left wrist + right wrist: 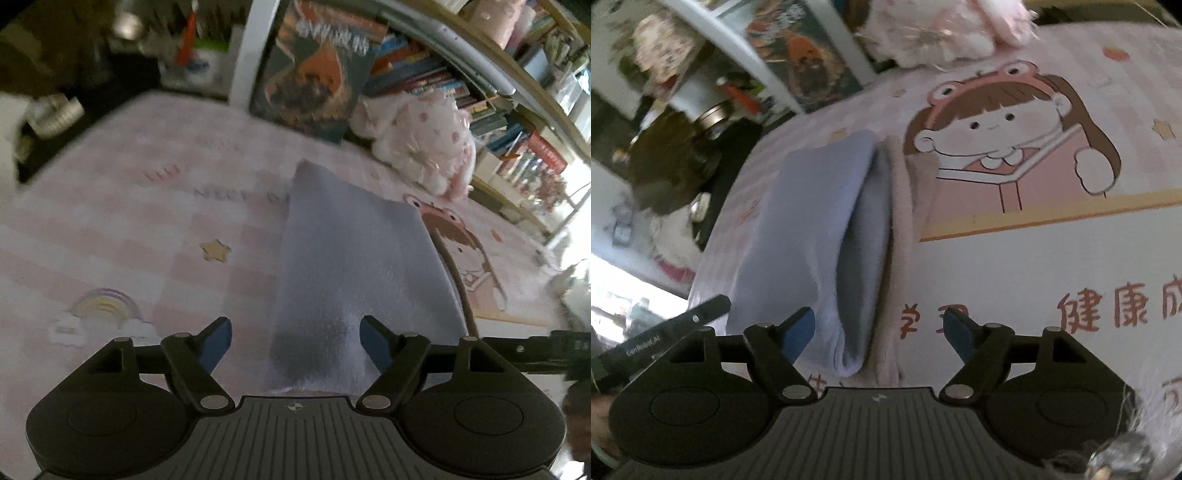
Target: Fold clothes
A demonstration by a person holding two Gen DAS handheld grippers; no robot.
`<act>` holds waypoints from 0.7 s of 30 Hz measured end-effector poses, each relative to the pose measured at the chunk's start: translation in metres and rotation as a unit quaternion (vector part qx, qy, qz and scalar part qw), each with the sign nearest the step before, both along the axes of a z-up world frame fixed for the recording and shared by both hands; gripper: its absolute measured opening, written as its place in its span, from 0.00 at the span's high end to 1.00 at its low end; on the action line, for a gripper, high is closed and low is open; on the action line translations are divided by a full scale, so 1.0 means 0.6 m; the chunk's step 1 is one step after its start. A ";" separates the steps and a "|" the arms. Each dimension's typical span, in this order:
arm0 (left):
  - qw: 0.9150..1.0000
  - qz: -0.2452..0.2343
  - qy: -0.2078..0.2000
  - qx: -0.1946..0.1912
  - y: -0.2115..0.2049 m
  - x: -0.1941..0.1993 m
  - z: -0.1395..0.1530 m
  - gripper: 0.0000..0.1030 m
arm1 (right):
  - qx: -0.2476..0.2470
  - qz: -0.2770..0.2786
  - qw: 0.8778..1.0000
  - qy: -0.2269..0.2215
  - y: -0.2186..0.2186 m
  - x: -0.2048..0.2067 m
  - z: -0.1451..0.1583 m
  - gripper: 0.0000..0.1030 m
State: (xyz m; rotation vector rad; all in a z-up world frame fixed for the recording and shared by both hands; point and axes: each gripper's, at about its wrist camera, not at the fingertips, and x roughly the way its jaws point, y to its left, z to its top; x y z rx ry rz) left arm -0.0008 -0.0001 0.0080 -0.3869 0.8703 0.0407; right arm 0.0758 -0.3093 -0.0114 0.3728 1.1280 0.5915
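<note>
A folded light blue cloth (351,258) lies on a pink cartoon-printed sheet (129,221). My left gripper (295,328) hangs open over the cloth's near end; its blue pads stand apart on either side and do not press on the cloth. In the right wrist view the same blue cloth (805,221) shows its folded layers gaping along one edge, with a pale pink cloth (905,206) right beside it. My right gripper (879,317) is open too. The near corner of the blue cloth lies between its fingers, free of both pads.
A pink plush toy (424,147) and a dark picture book (317,74) stand at the sheet's far edge, before a crowded bookshelf (517,129). The printed sheet (1034,266) stretches to the right. A black bar of the other gripper (665,332) sits at the left.
</note>
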 end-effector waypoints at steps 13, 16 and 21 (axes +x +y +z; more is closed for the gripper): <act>0.981 -0.050 0.044 -0.184 0.052 0.080 -0.067 0.29 | -0.012 -0.080 0.996 0.026 0.059 0.002 -0.022 0.47; 0.984 -0.052 0.044 -0.167 0.048 0.079 -0.060 0.40 | -0.029 -0.077 0.997 0.005 0.073 -0.004 -0.014 0.55; 0.992 -0.091 0.018 -0.088 0.023 0.066 -0.029 0.51 | -0.061 -0.041 0.995 -0.060 0.086 -0.020 0.013 0.74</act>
